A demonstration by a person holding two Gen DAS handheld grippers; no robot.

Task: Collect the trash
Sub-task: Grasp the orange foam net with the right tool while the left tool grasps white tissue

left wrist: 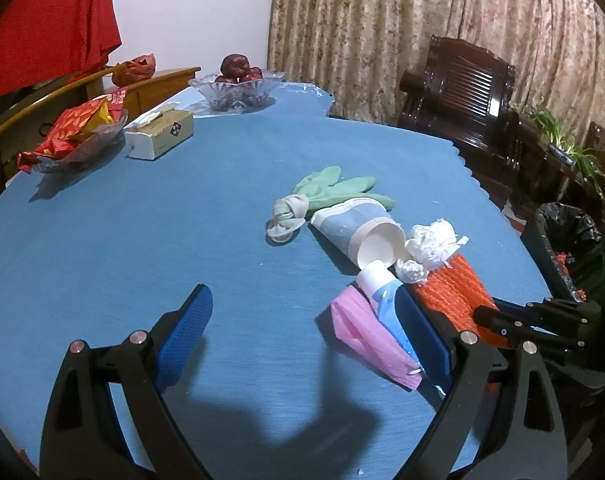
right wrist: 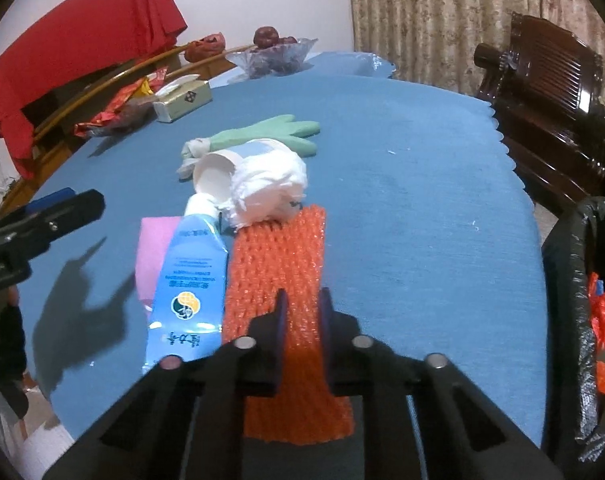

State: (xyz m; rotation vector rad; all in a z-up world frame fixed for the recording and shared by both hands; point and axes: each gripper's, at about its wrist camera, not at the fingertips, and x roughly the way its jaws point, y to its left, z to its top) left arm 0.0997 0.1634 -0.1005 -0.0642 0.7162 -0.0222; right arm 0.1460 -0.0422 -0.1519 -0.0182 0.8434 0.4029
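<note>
A heap of trash lies on the blue tablecloth (right wrist: 402, 168): an orange foam net (right wrist: 278, 248), a light-blue tube (right wrist: 190, 276), a pink paper (right wrist: 154, 248), a tipped paper cup (right wrist: 218, 176), crumpled white tissue (right wrist: 270, 184) and a green glove (right wrist: 270, 132). My right gripper (right wrist: 303, 312) is shut on the near part of the orange net, which shows between its pads. My left gripper (left wrist: 302, 292) hangs wide open just above the cloth. Its right finger (left wrist: 422, 328) is beside the tube and the pink paper (left wrist: 366, 340). Nothing is gripped in it.
A bin lined with a black bag (right wrist: 582, 320) stands off the table's right edge with orange scraps inside. At the far left are a tissue box (left wrist: 160, 134), a snack dish (left wrist: 78, 136) and a glass fruit bowl (left wrist: 238, 88). A dark wooden chair (left wrist: 462, 84) stands behind.
</note>
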